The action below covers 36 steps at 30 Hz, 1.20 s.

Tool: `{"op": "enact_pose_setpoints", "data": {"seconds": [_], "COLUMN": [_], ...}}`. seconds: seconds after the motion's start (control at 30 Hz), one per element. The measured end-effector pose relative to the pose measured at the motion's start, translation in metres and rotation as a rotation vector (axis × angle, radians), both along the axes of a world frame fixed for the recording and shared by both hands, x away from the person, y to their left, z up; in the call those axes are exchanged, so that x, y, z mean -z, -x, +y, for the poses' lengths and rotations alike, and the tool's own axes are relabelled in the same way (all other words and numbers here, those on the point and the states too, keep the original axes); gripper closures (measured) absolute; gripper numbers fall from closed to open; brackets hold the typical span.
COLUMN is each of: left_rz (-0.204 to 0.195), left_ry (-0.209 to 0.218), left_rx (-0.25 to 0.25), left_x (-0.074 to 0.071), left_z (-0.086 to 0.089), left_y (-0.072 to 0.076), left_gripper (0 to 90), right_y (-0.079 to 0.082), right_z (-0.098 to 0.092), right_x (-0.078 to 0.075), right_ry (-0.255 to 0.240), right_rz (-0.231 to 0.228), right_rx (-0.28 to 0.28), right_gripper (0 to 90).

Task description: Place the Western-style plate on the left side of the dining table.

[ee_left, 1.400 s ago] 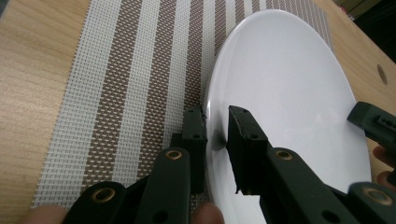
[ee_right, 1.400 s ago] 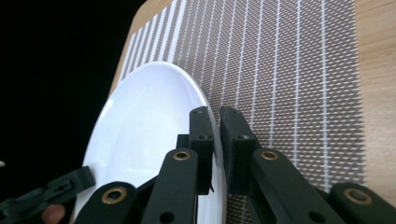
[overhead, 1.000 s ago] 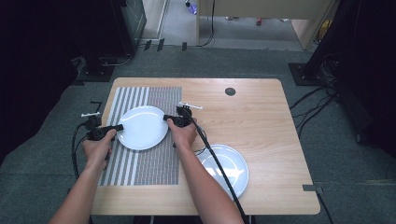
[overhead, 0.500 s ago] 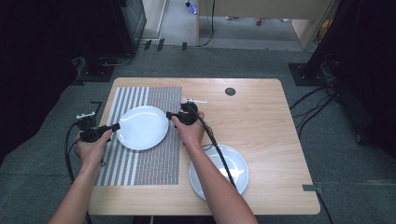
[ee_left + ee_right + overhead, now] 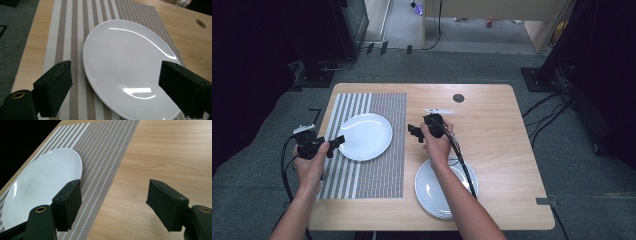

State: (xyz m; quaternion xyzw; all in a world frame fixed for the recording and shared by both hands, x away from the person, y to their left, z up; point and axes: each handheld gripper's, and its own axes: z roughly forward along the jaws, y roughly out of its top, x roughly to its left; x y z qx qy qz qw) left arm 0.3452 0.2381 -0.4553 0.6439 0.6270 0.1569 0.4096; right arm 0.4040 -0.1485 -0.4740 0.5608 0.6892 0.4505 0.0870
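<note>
Left gripper (image 5: 336, 142), held in the person's left hand (image 5: 312, 162) at the left edge of the table (image 5: 492, 125): jaws spread wide, having just been opening, with nothing pinched between them; in the left gripper view the two black pads stand apart and above the surface, one over the striped placemat (image 5: 377, 165), the other over the near rim of the white plate (image 5: 125, 65); the tips point right toward that plate and lie just beside its left rim in the high view. Right gripper (image 5: 414, 132), held in the right hand (image 5: 438, 145) near the middle of the table: jaws likewise spread, having just been opening, and holding nothing; in the right gripper view one pad hangs over the placemat's edge beside the plate (image 5: 42, 185), the other over bare wood; the tips point left and stand apart from the plate's right rim, with a strip of placemat between. White plate (image 5: 364, 136): lying flat on the far half of the placemat, between the two grippers, free of both; the placemat covers the left part of the table. Stack of plates (image 5: 434, 187): on bare wood at the near right of the placemat, partly crossed by the right forearm and the gripper's cable (image 5: 462, 165). Round hole (image 5: 458, 98): in the tabletop toward the far edge.
</note>
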Motion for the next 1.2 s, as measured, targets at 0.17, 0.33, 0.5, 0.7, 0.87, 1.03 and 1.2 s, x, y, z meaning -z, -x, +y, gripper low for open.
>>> {"op": "enact_pose_setpoints", "data": {"seconds": [0.17,0.33,0.5,0.7,0.87,1.03,1.2], "left_rz": [-0.017,-0.025,-0.037,-0.043,-0.039,-0.021,-0.004], "left_ry": [-0.007,-0.032,-0.024,0.008,0.012,0.005,0.0], "left_rx": [0.037,0.066,0.085,0.103,0.107,0.106,0.104], "left_x": [-0.003,-0.005,-0.007,-0.004,0.003,0.013,0.02], "left_z": [-0.009,-0.013,-0.013,-0.007,-0.005,-0.006,-0.006], "left_y": [0.016,0.026,0.04,0.053,0.062,0.07,0.078], "left_gripper": [11.4,10.3,8.3,2.3,1.0,1.0,0.0], "right_y": [0.015,0.027,0.041,0.059,0.074,0.09,0.103], "right_z": [-0.025,-0.044,-0.066,-0.094,-0.117,-0.146,-0.165], "right_x": [-0.009,-0.015,-0.02,-0.024,-0.019,-0.012,-0.008], "right_ry": [0.011,0.003,0.01,0.012,0.013,0.022,0.024], "right_rz": [-0.02,-0.046,-0.065,-0.083,-0.077,-0.068,-0.068], "right_rx": [-0.013,-0.017,-0.006,0.019,0.038,0.082,0.103], "right_gripper": [26.8,26.6,26.0,25.3,24.8,25.7,25.5]}}
